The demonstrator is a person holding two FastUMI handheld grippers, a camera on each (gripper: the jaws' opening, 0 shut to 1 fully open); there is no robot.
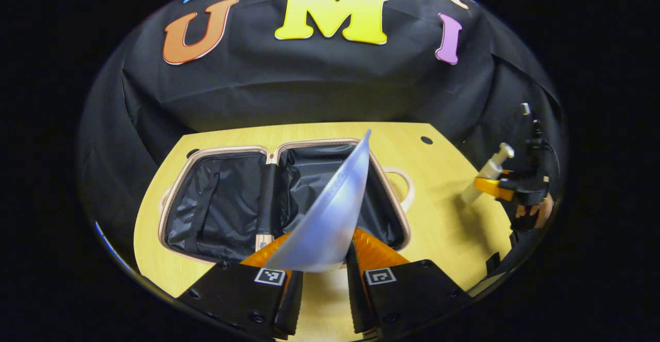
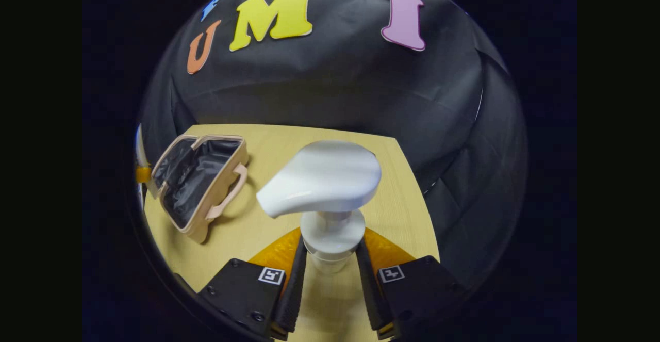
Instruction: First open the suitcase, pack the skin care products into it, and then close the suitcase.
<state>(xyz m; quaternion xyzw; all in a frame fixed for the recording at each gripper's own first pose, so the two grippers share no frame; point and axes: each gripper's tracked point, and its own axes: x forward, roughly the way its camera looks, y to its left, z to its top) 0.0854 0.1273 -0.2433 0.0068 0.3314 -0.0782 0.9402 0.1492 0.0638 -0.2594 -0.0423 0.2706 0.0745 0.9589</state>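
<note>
Suitcase (image 1: pixel 227 202) lies open at the centre of the left gripper view, black lining up, on our yellow table (image 1: pixel 443 228); it sits at the left edge of the right gripper view. Our left claw (image 1: pixel 322 264) pinches a pale tube (image 1: pixel 330 213) that rises over the case. Our right claw (image 2: pixel 330 259) grips a white pump bottle (image 2: pixel 325 182) by its neck, at the right of the left gripper view.
</note>
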